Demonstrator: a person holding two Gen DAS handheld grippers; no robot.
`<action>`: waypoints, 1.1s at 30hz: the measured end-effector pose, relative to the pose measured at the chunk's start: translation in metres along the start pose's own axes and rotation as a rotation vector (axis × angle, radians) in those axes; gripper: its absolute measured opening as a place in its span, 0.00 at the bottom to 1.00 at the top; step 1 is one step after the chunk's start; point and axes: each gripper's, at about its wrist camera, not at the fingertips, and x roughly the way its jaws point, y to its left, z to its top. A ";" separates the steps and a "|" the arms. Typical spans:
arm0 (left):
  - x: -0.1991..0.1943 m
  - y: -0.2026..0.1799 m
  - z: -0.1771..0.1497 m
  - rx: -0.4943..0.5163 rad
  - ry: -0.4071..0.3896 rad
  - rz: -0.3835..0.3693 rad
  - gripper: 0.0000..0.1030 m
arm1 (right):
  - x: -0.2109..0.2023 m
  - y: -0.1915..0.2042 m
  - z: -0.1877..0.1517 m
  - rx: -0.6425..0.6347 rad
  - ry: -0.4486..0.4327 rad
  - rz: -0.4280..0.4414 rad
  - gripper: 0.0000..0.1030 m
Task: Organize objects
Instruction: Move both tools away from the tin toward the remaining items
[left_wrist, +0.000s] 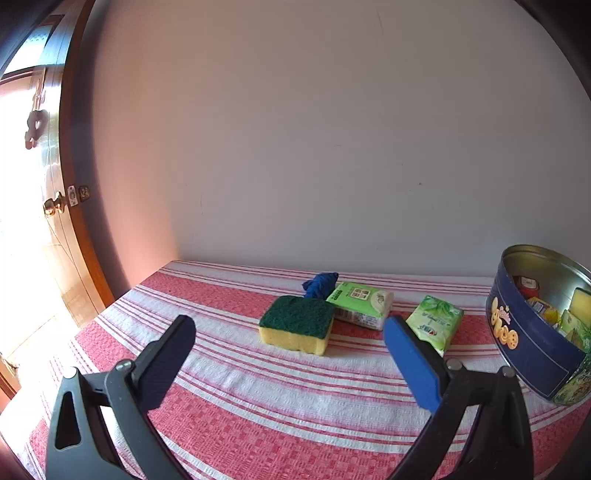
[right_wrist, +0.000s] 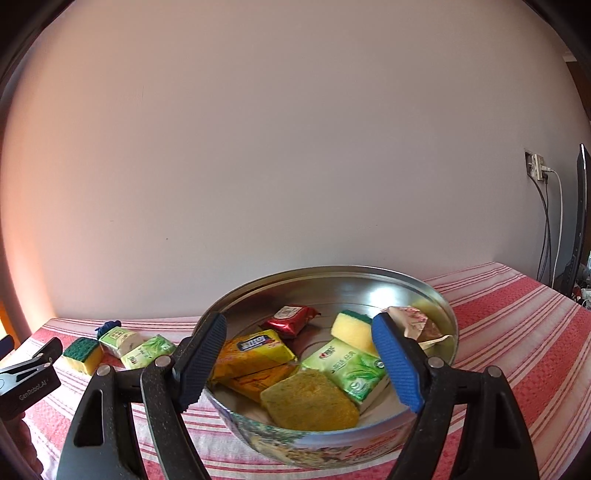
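The left tongs (left_wrist: 290, 334) hang spread wide and grasp nothing, above a worktop (left_wrist: 258, 398) covered in a red and white striped cloth. Just beyond them, at 12 o'clock, lies a yellow sponge with a green scouring top (left_wrist: 297, 325). Touching it at 1 o'clock is a light green tissue pack (left_wrist: 360, 304), with a small blue bundle (left_wrist: 320, 283) behind both. A second green tissue pack (left_wrist: 436, 325) lies near the right fingertip, at 2 o'clock. At 3 o'clock stands a round blue cookie tin (left_wrist: 524, 332), lid off. The right tongs (right_wrist: 299, 358) are also spread and grasp nothing, poised over the tin's rim. Inside the tin lie a yellow packet (right_wrist: 255, 350), a red packet (right_wrist: 291, 318), a green tissue pack (right_wrist: 347, 369), a sponge (right_wrist: 352, 330) and a worn yellow pad (right_wrist: 308, 400).
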 end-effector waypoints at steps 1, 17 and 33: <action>0.004 0.007 0.000 -0.011 0.008 0.005 1.00 | 0.000 0.008 -0.001 -0.002 -0.002 0.012 0.80; 0.050 0.085 0.003 -0.174 0.123 0.086 1.00 | 0.027 0.128 -0.013 -0.091 0.122 0.128 0.80; 0.066 0.098 0.004 -0.188 0.167 0.102 1.00 | 0.126 0.175 -0.034 -0.033 0.504 0.039 0.80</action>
